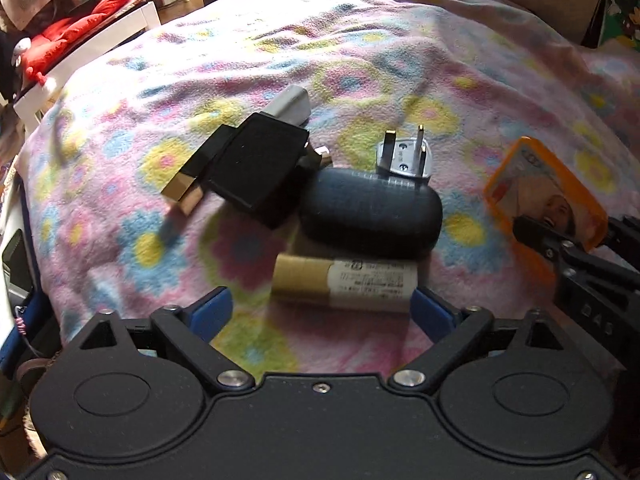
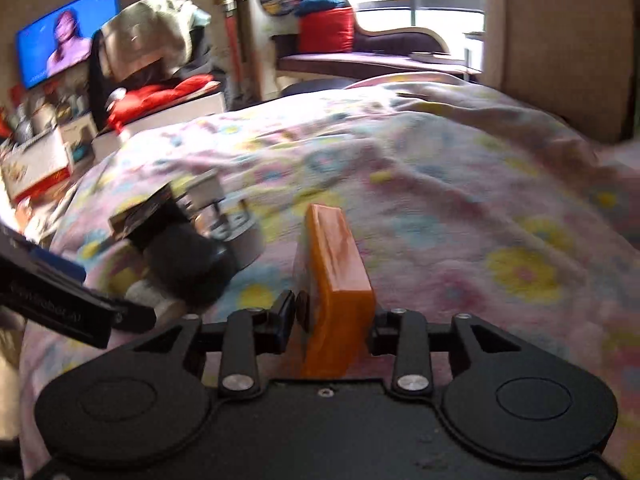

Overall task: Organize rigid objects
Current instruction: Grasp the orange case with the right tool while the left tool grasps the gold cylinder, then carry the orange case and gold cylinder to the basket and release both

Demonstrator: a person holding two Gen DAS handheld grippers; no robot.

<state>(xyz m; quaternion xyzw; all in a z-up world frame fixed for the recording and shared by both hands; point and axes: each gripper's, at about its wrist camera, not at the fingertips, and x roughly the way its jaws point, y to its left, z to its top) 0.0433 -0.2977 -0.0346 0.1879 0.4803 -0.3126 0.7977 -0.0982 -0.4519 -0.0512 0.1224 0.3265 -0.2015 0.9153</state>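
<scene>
A cluster of rigid objects lies on a flowered blanket (image 1: 360, 60): a black box with a gold end (image 1: 256, 168), a grey block (image 1: 290, 106) behind it, a dark oval case (image 1: 370, 212), a grey three-pin plug (image 1: 404, 156), and a cardboard tube with a white label (image 1: 344, 282). My left gripper (image 1: 320, 312) is open, its blue pads either side of the tube's near side. My right gripper (image 2: 332, 320) is shut on an orange-framed box (image 2: 334, 272), held above the blanket to the right of the cluster; it also shows in the left wrist view (image 1: 544, 196).
The blanket (image 2: 460, 200) covers a bed. Left of the bed stand a white bench with red cushions (image 1: 80, 24), cardboard boxes (image 2: 36, 164) and a lit TV (image 2: 66, 36). A beige headboard (image 2: 560, 40) rises at the far right.
</scene>
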